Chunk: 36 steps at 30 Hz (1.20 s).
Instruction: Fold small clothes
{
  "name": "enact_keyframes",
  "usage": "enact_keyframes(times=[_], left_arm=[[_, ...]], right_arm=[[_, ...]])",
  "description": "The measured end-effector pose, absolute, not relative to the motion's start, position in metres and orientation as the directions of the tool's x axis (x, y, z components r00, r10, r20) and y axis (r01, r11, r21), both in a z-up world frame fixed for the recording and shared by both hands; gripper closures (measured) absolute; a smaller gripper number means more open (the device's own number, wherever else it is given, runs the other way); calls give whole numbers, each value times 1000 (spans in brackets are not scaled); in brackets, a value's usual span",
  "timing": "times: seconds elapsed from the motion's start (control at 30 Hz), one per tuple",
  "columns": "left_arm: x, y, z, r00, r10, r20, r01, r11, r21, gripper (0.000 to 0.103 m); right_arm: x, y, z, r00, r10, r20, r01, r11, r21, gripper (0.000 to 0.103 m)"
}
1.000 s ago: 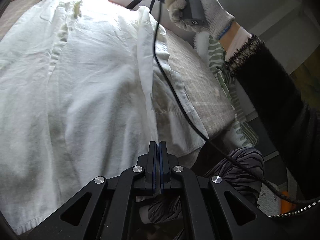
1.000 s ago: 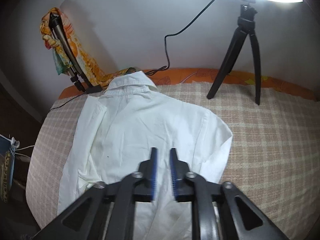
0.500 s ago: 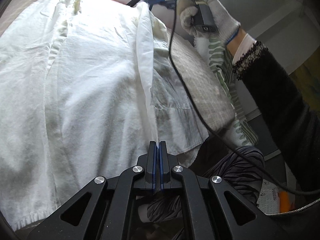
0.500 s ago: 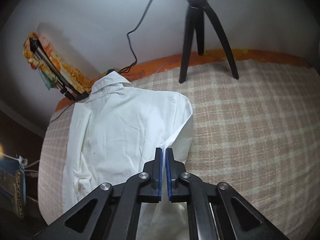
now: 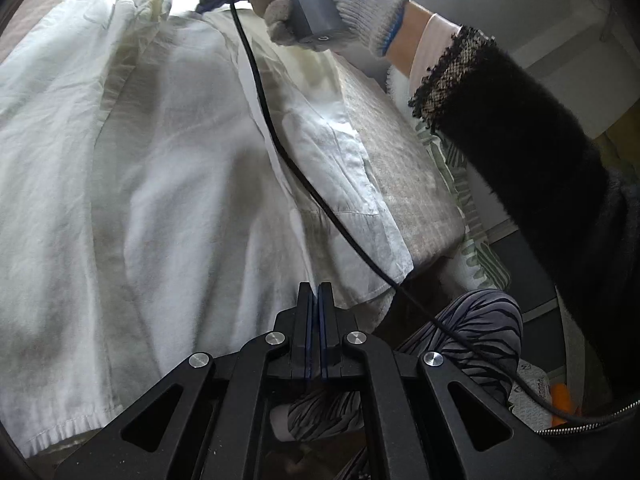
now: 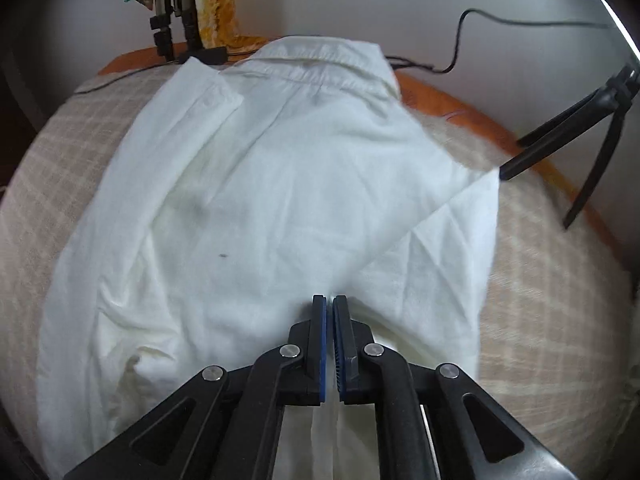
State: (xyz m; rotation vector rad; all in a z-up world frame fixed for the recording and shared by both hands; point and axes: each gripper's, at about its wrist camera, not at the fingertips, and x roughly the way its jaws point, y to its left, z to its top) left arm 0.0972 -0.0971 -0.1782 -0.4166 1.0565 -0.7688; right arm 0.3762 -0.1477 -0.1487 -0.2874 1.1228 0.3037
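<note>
My right gripper [image 6: 329, 312], bottom centre of its frame, is clamped on a fold of the white shirt [image 6: 260, 200], cloth running down between the pads. Shirt lies spread on the checked bed [image 6: 560, 280], collar at top, tripod [image 6: 580, 140] at right edge. My left gripper [image 5: 314, 300] has jaws together at the shirt's hem; whether cloth is pinched, cannot tell. Gloved hand [image 5: 340, 4] sits upper centre of the left frame.

A beige checked bed [image 6: 560, 300] carried a white cotton shirt [image 6: 260, 208] and black tripod [image 6: 592, 128], beyond the right hand-held gripper [image 6: 330, 304].
</note>
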Motion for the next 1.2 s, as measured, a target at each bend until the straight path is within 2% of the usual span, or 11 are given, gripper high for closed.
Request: enact_keyframes(times=[0.07,0.13,0.17,0.3,0.57,0.73,0.83,0.9,0.93,1.07,1.2], left_arm=[[96,-98,-178,273,-737,-618,362,674,-643,102],[95,-95,-178,275,-737,-618,360,675,-644,102],[95,-95,-177,276,-737,-617,360,675,-644,102],[93,-94,-175,284,-737,-613,364,675,-642,102],[90,-100,-176,283,-731,-621,377,680,-628,102],[91,-102,-172,301,-722,-623,391,689,-610,102],[91,-97,-169,317,-720,-618,389,693,-608,102],[91,-92,-167,331,-718,-613,385,696,-607,102],[91,-88,-165,341,-716,-609,382,698,-606,102],[91,-77,-161,365,-713,-599,370,702,-609,102],[90,-75,-160,356,-722,-593,376,692,-617,102]], right_arm=[[371,-158,-139,348,255,-902,-406,908,100,97],[363,-176,-121,356,348,-867,-390,899,201,86],[357,-187,-110,380,361,-852,-380,900,212,81],[331,-231,-90,442,337,-831,-336,921,195,80],[293,-272,-113,481,349,-805,-200,937,286,84],[272,-219,-147,345,411,-844,-359,888,286,87],[249,-209,-138,290,498,-817,-447,825,345,87],[240,-225,-119,327,540,-776,-447,811,377,73],[237,-238,-109,361,552,-752,-433,813,389,70],[226,-304,-87,488,480,-729,-311,876,368,65],[200,-351,-99,462,475,-749,-227,880,418,65]])
